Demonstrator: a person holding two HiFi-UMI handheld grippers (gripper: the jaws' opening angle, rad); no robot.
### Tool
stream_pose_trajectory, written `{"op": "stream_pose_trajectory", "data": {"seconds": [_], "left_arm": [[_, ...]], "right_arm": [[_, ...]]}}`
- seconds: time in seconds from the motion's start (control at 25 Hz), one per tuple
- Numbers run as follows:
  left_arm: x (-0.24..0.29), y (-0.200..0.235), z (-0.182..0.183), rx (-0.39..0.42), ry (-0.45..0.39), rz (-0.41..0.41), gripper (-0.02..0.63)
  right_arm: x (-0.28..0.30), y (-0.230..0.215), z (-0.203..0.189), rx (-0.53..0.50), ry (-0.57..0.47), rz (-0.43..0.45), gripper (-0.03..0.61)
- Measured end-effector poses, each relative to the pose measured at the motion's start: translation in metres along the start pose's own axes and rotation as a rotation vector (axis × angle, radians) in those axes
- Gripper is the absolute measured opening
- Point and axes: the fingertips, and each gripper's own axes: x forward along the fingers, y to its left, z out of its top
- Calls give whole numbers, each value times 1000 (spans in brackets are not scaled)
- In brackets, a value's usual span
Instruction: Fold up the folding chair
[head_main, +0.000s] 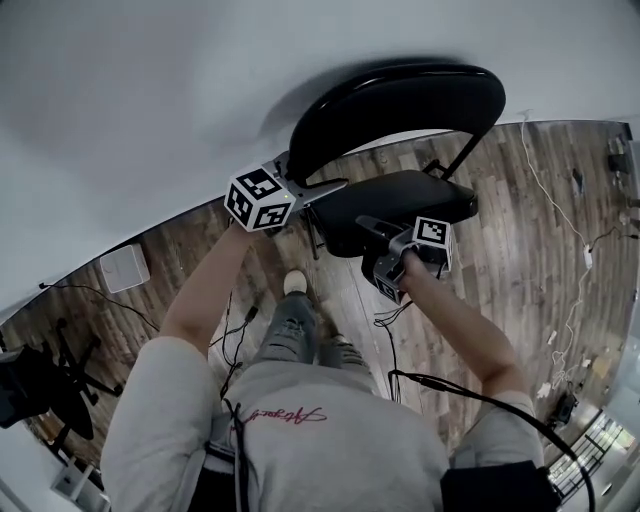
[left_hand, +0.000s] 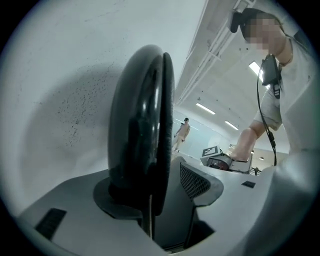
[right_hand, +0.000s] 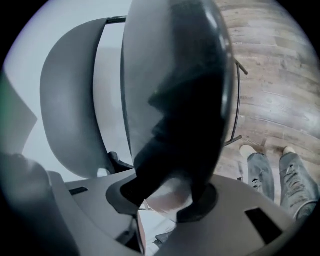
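The folding chair stands on the wooden floor against the far white wall, just beyond the person's shoe. The left tongs are spread around the left edge of its black backrest (one pad plainly stands clear of it). The right tongs pinch the near edge of the seat.
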Motion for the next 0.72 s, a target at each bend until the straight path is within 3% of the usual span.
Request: {"op": "stream_pose_trajectory", "data": {"seconds": [0.36,0.52,0.72], "left_arm": [[-2,14,8,72,37,121,155],[-2,23,12,130,71,163,107],[-9,33,17,86,56,224,78]], "right_arm": [[36,47,21,6,32,-53,144],[52,65,33,24,2,-10,173],[61,75,31,-23,71,-31,184]]}}
